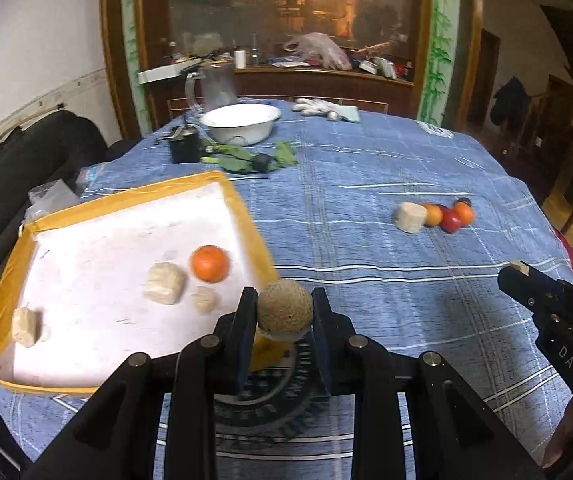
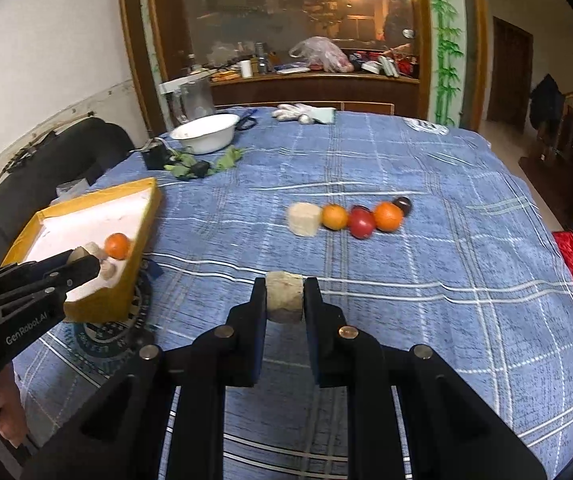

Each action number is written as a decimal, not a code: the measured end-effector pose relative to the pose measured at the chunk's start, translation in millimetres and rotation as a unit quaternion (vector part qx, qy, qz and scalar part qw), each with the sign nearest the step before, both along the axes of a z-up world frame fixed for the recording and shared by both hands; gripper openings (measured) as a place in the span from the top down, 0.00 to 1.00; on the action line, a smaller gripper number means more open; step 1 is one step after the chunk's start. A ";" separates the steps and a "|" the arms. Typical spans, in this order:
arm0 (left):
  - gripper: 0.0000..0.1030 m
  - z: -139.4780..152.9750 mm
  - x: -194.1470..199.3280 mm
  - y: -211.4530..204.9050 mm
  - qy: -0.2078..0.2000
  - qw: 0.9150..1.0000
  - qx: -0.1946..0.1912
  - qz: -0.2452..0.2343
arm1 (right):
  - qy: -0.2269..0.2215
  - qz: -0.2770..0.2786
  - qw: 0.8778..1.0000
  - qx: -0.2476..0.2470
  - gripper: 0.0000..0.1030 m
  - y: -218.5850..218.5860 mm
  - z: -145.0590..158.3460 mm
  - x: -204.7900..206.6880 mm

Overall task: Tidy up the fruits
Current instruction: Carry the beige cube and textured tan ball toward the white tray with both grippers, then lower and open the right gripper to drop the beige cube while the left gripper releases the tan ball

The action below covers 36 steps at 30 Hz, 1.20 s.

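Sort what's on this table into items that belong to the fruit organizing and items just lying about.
Job:
- yellow-rimmed tray holding an orange and pale chunks
- round tan fruit in the left gripper
- pale chunk in the right gripper
- row of fruit on the cloth

Lying about:
- white bowl
- glass mug
- green leaves
- white glove

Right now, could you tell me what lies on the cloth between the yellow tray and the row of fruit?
Nothing: in the right wrist view, only bare blue checked tablecloth lies between the yellow tray and the row of fruit.
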State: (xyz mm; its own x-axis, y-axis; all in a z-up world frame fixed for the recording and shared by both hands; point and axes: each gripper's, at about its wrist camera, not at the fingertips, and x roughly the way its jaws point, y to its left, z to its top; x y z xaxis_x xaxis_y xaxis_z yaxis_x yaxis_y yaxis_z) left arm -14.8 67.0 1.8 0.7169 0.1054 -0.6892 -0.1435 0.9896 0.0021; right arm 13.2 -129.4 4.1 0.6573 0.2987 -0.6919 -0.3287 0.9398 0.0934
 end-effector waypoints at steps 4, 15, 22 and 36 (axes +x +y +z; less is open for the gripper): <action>0.75 2.8 -5.3 20.7 -0.003 1.000 0.003 0.023 | -0.004 0.021 1.000 0.002 0.81 19.1 4.0 0.7; 0.75 2.2 -17.2 83.6 0.000 0.996 0.010 0.090 | -0.001 0.082 0.997 0.004 0.81 79.0 4.7 4.6; 0.75 2.8 -19.4 120.3 0.002 0.992 0.012 0.128 | 0.000 0.122 0.993 0.001 0.81 121.2 5.2 4.3; 0.75 -6.4 -12.3 196.6 0.025 0.979 0.014 0.202 | 0.031 0.184 0.982 -0.014 0.81 194.6 -13.6 16.9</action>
State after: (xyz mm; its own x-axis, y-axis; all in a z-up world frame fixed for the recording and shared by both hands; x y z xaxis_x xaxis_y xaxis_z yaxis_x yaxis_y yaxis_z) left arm -27.0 263.6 -4.6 0.5790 0.3919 -0.7149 -0.5219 0.8518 0.0443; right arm 30.1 65.2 -9.5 0.4655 0.4888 -0.7378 -0.6407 0.7613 0.1001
